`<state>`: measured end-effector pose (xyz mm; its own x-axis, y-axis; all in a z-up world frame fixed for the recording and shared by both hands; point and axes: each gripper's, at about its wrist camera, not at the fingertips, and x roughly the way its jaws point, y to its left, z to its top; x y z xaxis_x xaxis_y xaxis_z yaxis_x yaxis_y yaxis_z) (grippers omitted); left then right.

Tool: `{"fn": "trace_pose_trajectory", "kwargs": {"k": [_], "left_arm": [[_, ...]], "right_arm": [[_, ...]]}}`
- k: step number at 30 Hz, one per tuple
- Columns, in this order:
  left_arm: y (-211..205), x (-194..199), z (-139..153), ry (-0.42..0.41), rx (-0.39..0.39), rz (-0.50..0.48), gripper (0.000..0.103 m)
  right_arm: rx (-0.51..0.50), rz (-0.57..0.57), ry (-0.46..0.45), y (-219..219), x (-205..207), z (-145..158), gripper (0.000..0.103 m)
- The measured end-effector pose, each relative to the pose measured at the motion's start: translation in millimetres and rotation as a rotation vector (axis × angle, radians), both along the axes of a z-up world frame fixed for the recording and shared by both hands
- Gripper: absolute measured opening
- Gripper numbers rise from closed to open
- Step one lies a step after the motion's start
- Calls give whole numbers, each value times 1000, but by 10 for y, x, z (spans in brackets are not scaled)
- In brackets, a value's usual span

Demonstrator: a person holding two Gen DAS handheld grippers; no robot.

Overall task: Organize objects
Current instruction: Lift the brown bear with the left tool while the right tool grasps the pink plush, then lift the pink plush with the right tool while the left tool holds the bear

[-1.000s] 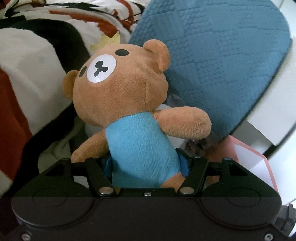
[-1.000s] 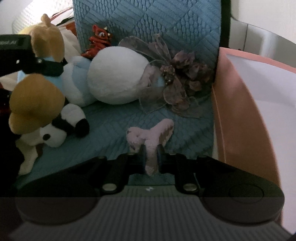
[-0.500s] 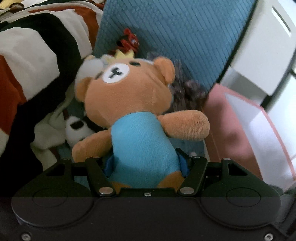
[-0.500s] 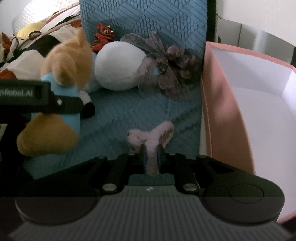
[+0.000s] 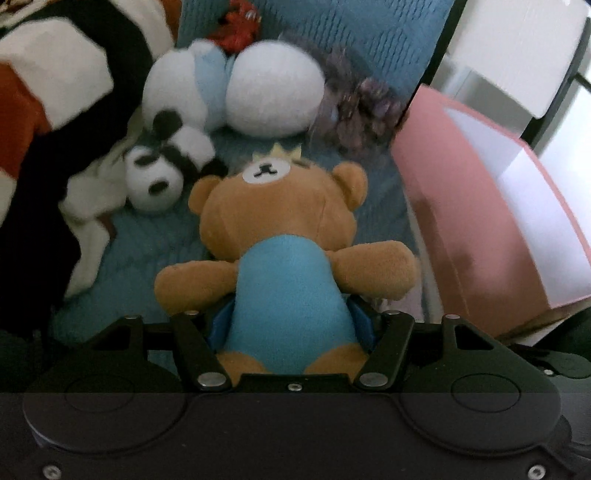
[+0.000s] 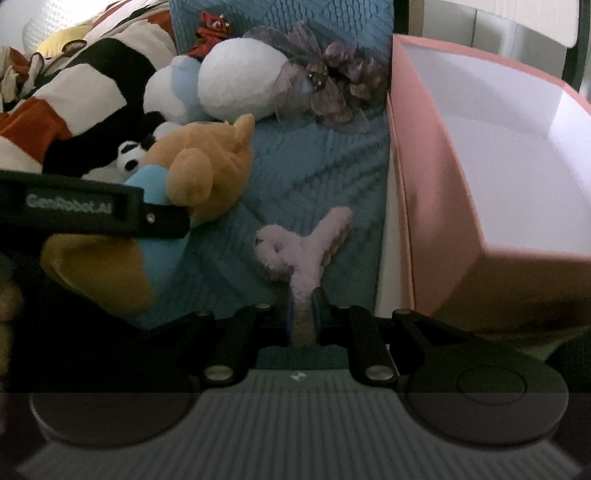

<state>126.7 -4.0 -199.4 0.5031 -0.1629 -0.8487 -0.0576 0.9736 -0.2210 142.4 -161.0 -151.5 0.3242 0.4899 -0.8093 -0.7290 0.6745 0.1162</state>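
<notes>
Left claw (image 5: 291, 325) tilts downward — clamped on brown bear (image 5: 280, 221).

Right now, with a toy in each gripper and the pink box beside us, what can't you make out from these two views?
- Brown bear: its feet, hidden behind the left gripper body in the left wrist view.
- Pale pink plush: its lower end, tucked between the right gripper pads in the right wrist view.
- Pink box: its right part, cut by the frame edge in both views.
- Red toy: blurred and cut by the top edge in the left wrist view.
</notes>
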Motion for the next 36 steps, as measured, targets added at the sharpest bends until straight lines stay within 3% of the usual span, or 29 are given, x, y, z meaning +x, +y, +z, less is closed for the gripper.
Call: {"fn": "trace_pose_trajectory", "kwargs": {"k": [6,8,10,11,26,34,36], "left_arm": [[46,26,-90,61,-6,33,71],[74,39,-107,67,-25,43,72],[103,50,-136,81,-36,58,72],[122,59,-151,88,-43,66,72],[234,85,-201,117,-92,130,72],[257,124,-237,136,-121,151,77],[253,130,-245,137,-118,147,77]], "right_arm": [[-2,21,-9,-24,-73,0,18],[12,29,-5,-14,-71,4,30],[32,38,-6,-3,-82,14,54],[42,40,-9,6,-89,21,57],[-4,13,-110,386,18,-136,58],[-8,2,-118,486,108,-188,58],[-11,10,-125,495,108,-180,53]]}}
